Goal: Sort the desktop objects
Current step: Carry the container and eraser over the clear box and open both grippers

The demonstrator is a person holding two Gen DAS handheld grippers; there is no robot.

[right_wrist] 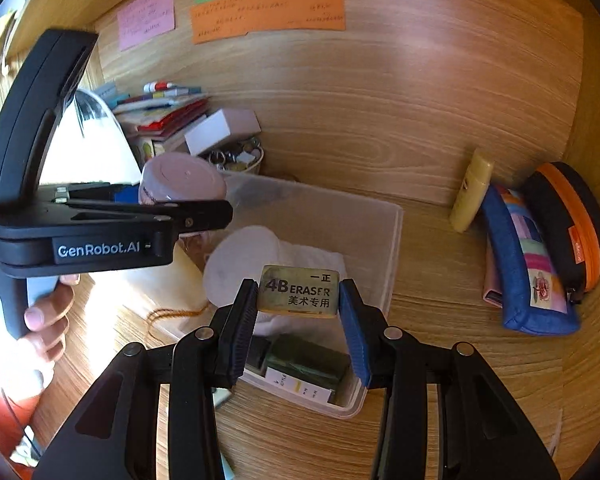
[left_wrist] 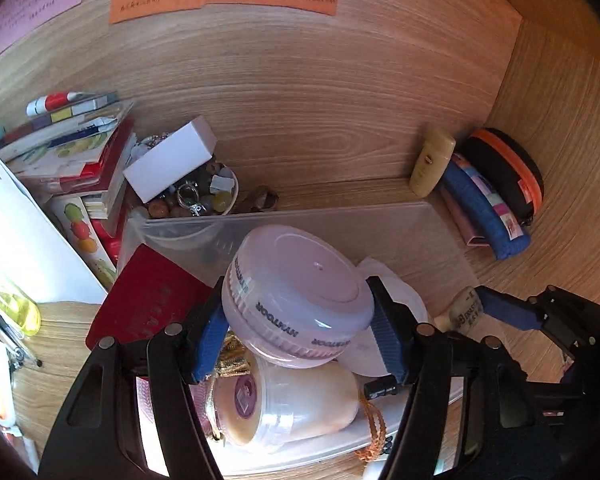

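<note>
Two claws, both loaded. Right claw (right_wrist: 298, 312): clamped on 4B eraser (right_wrist: 299, 291), held above the clear bin's (right_wrist: 392, 248) near end. Left claw (left_wrist: 300, 336): clamped on pink lidded jar (left_wrist: 300, 296), over the same bin. Already binned: cream jar (left_wrist: 296, 404), white pads (right_wrist: 244, 264), green packet (right_wrist: 308, 364). Outstanding, by judgement: yellow tube (right_wrist: 470, 196), blue pouch (right_wrist: 524, 276), orange-trimmed case (right_wrist: 572, 224) at the worktop's far right corner; book stack (right_wrist: 164, 112) and trinket bowl (right_wrist: 240, 158) along the far edge.

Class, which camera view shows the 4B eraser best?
The right wrist view: the 4B eraser sits centred between the right gripper fingers, its label readable. The left wrist view shows it only edge-on and small, near the right side.
</note>
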